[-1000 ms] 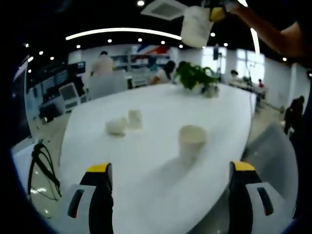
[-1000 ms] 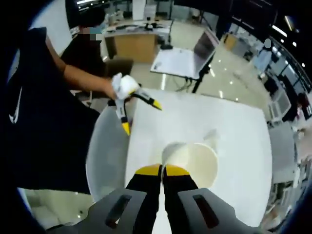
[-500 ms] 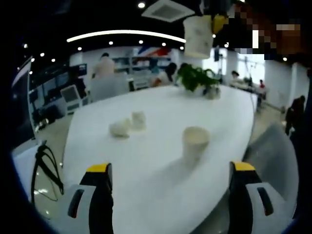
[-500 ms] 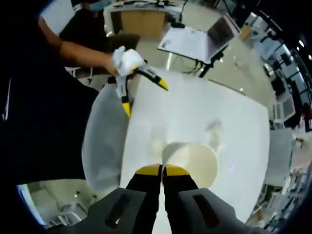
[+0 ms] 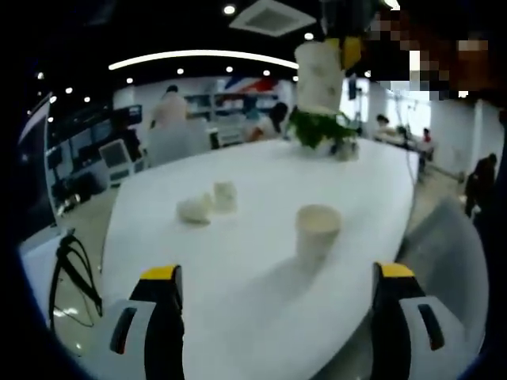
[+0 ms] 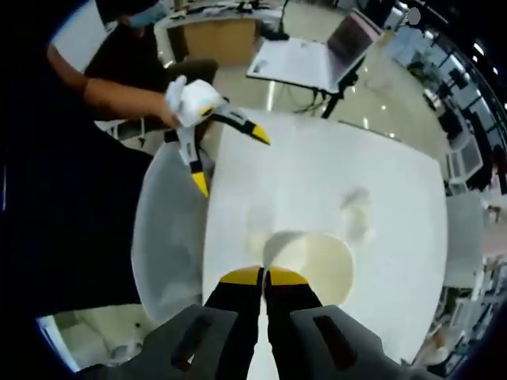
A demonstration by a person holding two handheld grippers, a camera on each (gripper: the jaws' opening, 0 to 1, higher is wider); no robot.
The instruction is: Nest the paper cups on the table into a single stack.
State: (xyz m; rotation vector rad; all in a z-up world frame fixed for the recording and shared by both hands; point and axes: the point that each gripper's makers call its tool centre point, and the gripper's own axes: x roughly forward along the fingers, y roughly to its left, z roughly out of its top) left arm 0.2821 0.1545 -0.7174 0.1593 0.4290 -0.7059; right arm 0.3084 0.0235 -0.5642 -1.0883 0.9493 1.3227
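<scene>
The carried cup [image 6: 309,265] is pinched by its near rim between the pressed-together right tongs [image 6: 264,275]; in the left gripper view the same cup [image 5: 318,75] hangs high in the air, well above the bench [image 5: 261,198]. An upright cup [image 5: 318,231] stands on the bench towards the near right, mouth up, roughly beneath the carried one. Two more cups lie to the far left of it, close together: one on its side [image 5: 193,208] and one behind it [image 5: 224,195]; whether they touch cannot be told. The left tongs [image 5: 280,273] are spread wide and hold nothing, low at the near edge of the bench. In the right gripper view they [image 6: 226,154] sit over the bench's left edge, held by a hand [image 6: 184,99]. A potted plant [image 5: 321,128] stands at the far end of the bench.

Risks, as judged:
- The grip is on the rim alone. Thin paper may buckle or slip, letting the cup tilt or drop.
- The drop to the standing cup is long. A tilted or off-centre descent would strike its rim and tip it over, since it is light and unsupported.
- The free tongs are not bracing the standing cup, so any sideways push would slide it.
- Pushing down too hard could crush both cups.
</scene>
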